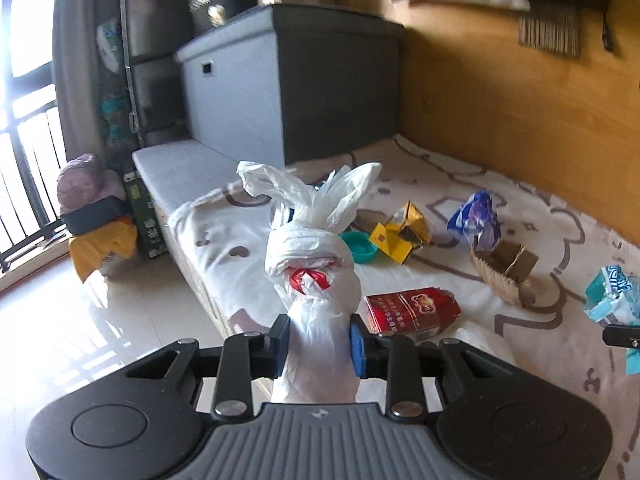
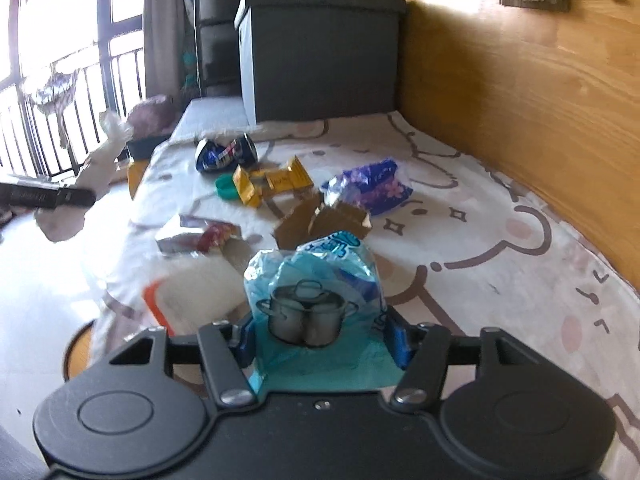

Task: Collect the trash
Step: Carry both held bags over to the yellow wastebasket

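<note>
My left gripper (image 1: 319, 340) is shut on a rolled white plastic bag (image 1: 314, 256) with a red mark, held upright above the bed's edge. My right gripper (image 2: 322, 338) is shut on a teal and blue plastic wrapper (image 2: 316, 296) printed with a cooking pot, lifted over the bed; that wrapper (image 1: 610, 294) also shows at the right edge of the left wrist view. On the patterned bedsheet (image 2: 480, 232) lie a red cigarette pack (image 1: 412, 312), a yellow carton (image 1: 400, 234), a teal lid (image 1: 360, 246), a purple wrapper (image 2: 368, 188), torn brown cardboard (image 2: 320, 224) and a crushed dark can (image 2: 224, 154).
A grey storage box (image 1: 288, 92) stands at the head of the bed beside a wooden wall panel (image 2: 520, 92). Dark drawers (image 1: 152, 52) and a curtain stand by the window. A pile of cloth and bags (image 1: 92, 208) sits on the shiny floor (image 1: 100, 320).
</note>
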`<state>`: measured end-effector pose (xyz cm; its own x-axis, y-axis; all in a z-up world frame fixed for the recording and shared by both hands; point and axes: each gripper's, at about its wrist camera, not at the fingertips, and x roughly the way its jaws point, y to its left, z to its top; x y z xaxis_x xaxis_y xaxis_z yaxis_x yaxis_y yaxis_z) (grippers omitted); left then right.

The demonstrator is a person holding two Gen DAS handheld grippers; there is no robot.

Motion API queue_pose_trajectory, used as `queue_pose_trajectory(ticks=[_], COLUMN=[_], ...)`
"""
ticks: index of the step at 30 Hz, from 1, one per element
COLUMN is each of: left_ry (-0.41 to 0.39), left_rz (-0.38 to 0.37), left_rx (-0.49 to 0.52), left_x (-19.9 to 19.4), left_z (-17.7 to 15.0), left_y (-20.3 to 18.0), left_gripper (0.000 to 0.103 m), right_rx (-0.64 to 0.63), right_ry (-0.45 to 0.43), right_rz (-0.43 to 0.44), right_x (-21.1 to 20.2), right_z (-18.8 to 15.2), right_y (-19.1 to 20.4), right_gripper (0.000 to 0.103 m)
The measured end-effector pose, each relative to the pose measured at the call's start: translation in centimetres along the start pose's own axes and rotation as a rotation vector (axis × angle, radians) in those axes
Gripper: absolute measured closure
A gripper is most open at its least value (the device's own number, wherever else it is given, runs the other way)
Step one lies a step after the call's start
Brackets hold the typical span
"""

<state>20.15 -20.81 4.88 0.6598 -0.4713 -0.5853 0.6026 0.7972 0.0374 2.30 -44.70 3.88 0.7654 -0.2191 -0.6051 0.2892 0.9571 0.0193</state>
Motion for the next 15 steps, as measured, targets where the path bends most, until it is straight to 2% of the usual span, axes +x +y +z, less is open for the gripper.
queue_pose_trajectory(ticks=[8, 15], left_ry=[-0.042, -0.051], left_rz=[0.044, 0.073], left_rx=[-0.063, -0.122], left_x=[-5.3, -7.9], left_z=[-1.5, -3.0], left_y=[1.1, 2.7], left_gripper=[0.071, 0.071], right_rx=[0.049, 0.017], right_ry=[-0.049, -0.103], right_rz=[0.010, 0.026], right_x=[-2.3, -3.4], right_z=[0.9, 2.2], right_y=[2.3, 6.4], right_gripper=[0.041, 0.041])
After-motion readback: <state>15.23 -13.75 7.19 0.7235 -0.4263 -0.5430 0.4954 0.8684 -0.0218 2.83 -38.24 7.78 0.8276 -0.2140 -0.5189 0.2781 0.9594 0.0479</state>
